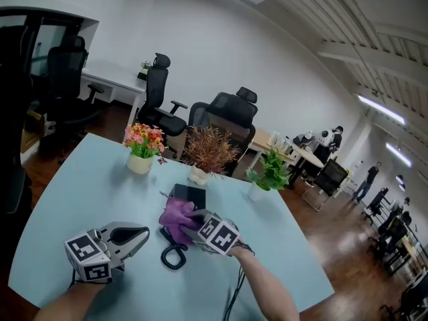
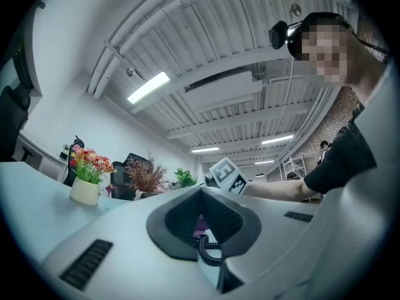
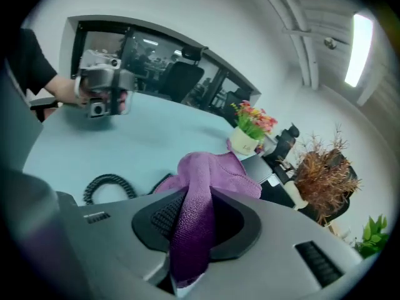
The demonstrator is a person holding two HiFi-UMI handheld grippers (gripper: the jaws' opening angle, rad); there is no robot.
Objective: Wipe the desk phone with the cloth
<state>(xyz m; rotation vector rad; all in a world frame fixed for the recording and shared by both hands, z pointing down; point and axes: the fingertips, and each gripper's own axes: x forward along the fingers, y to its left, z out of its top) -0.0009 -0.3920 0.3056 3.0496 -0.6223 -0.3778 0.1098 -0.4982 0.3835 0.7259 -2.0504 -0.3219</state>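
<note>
Table (image 1: 80,192), phone (image 1: 195,195) half under cloth (image 1: 176,217)

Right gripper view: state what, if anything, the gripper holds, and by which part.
The right gripper holds the cloth by a bunched fold pinched between its jaws.

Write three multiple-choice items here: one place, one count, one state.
1. Where is the cloth? A on the desk phone B beside the flower pot C on the floor
2. How many potted plants stand on the table? A two B three C five
3. The right gripper is: A open, empty B shut on the cloth C shut on a pot
Key: A, it drapes over the phone; B, three pots show in the head view; B, purple fabric sits pinched between its fingers.
</note>
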